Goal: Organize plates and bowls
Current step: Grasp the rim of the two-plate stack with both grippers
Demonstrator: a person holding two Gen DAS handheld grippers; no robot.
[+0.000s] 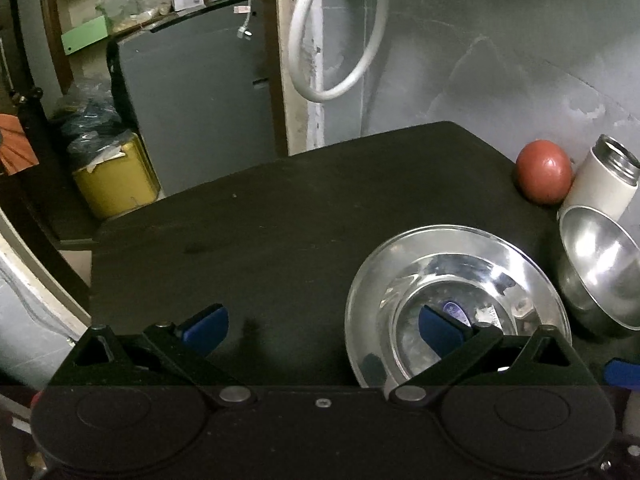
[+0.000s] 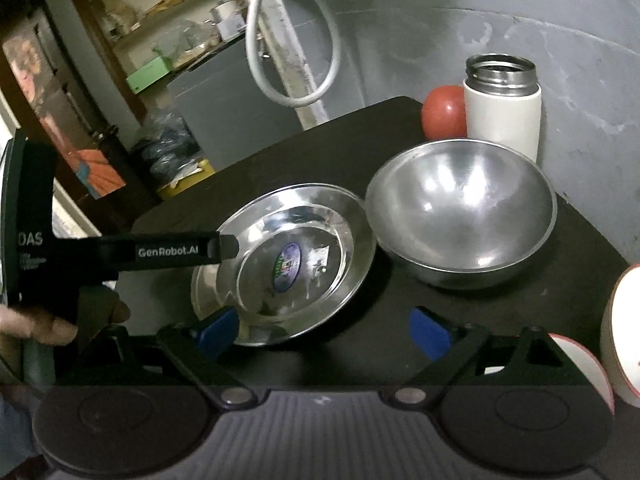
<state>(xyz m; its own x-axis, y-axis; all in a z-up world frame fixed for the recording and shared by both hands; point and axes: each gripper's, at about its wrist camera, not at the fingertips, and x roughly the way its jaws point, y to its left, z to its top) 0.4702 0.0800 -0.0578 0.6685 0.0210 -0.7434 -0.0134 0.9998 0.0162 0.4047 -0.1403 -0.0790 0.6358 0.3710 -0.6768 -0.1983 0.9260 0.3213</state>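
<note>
Plate [image 2: 286, 264] and bowl [image 2: 460, 212] look light, stiff, slippery steel (rims are the only purchase); both hand-held grippers, left [image 1: 324, 330] and right [image 2: 324, 330], gape wide, empty.

A red ball [image 2: 444, 112] sits at the far corner of the dark table [image 1: 260, 220], touching a white flask [image 2: 503, 110] with an open steel mouth that stands upright beside it. A white hose [image 1: 320, 40] loops down the grey wall. Beyond the table stand a grey cabinet [image 1: 192, 100], a yellow box [image 1: 116, 180] stuffed with plastic bags, and cluttered shelves [image 2: 160, 20].
</note>
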